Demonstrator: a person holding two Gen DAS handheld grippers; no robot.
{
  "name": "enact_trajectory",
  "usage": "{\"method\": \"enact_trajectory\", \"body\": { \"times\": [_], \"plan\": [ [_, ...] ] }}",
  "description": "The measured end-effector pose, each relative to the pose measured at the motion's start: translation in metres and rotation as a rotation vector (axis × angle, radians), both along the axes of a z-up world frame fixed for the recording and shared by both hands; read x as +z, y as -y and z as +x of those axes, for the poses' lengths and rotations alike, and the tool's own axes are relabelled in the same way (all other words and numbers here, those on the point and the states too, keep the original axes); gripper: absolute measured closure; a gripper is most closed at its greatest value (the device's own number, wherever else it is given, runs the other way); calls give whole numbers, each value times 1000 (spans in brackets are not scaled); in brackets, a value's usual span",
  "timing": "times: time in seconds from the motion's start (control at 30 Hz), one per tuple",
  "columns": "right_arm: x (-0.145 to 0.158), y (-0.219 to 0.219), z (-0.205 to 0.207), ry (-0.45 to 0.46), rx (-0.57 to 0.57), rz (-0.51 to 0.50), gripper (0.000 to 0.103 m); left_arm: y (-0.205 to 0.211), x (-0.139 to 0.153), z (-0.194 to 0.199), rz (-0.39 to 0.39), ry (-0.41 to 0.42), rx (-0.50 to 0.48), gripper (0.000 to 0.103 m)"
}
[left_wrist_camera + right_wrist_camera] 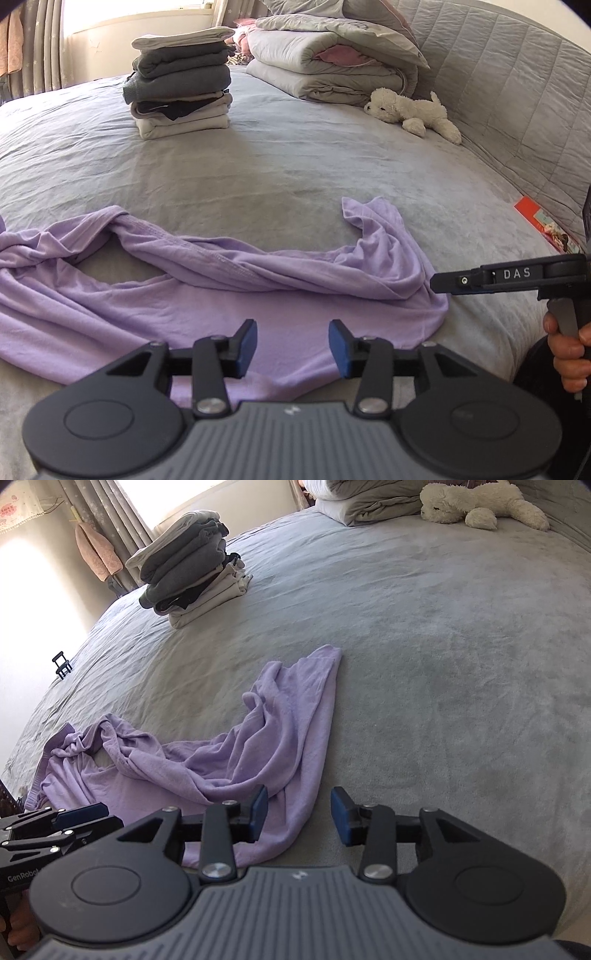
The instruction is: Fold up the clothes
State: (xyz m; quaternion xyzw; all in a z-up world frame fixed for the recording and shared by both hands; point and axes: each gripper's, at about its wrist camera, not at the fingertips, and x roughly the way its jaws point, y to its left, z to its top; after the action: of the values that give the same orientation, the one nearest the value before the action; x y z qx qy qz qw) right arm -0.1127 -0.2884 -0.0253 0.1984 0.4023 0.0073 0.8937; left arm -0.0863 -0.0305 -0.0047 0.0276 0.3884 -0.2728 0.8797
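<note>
A lilac T-shirt (pixel 229 291) lies crumpled and twisted on the grey bed near its front edge; the right wrist view shows the same lilac T-shirt (pixel 258 746) with one sleeve reaching up the bed. My left gripper (pixel 292 345) is open, hovering just above the shirt's near hem with nothing between its blue pads. My right gripper (pixel 298 814) is also open, at the shirt's right edge, its left pad over cloth and its right pad over bare bedspread. From the left wrist view the right gripper (pixel 443 282) comes in sideways beside the shirt's right corner, held by a hand (pixel 567 354).
A stack of folded clothes (pixel 181 85) stands at the far left of the bed (pixel 295 166). Folded duvets and pillows (pixel 332 62) and a white plush dog (pixel 413 112) lie at the back right. A padded headboard (pixel 517 92) runs along the right.
</note>
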Motion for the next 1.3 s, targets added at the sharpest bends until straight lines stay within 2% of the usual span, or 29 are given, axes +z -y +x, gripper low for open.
{"method": "enact_trajectory", "body": {
  "times": [0.2, 0.37, 0.5, 0.53, 0.6, 0.67, 0.7, 0.8, 1.03, 1.3],
  "plan": [
    [0, 17, 18, -1, -31, 2, 61, 24, 0, 21, -15, -6, -14, 59],
    [-4, 33, 38, -10, -53, 46, 61, 59, -3, 39, -27, -17, -68, 47],
    [-6, 42, 49, -5, -79, 77, 61, 72, -6, 45, -37, -13, -73, 47],
    [-7, 44, 50, -3, -85, 88, 61, 75, -7, 47, -40, -11, -74, 49],
    [-9, 47, 51, 2, -88, 102, 61, 81, -9, 50, -45, -8, -76, 66],
    [-11, 49, 52, 6, -85, 106, 62, 86, -10, 52, -51, -6, -78, 93],
    [-11, 49, 52, 8, -84, 105, 63, 89, -11, 54, -53, -4, -80, 97],
    [-12, 51, 54, 11, -85, 111, 65, 98, -13, 58, -62, 0, -83, 98],
    [-14, 50, 60, 19, -76, 110, 66, 79, 10, 79, -111, 99, 68, 98],
    [-13, 45, 63, 41, -66, 80, 66, 60, 22, 119, -63, 157, 328, 97]
  ]
}}
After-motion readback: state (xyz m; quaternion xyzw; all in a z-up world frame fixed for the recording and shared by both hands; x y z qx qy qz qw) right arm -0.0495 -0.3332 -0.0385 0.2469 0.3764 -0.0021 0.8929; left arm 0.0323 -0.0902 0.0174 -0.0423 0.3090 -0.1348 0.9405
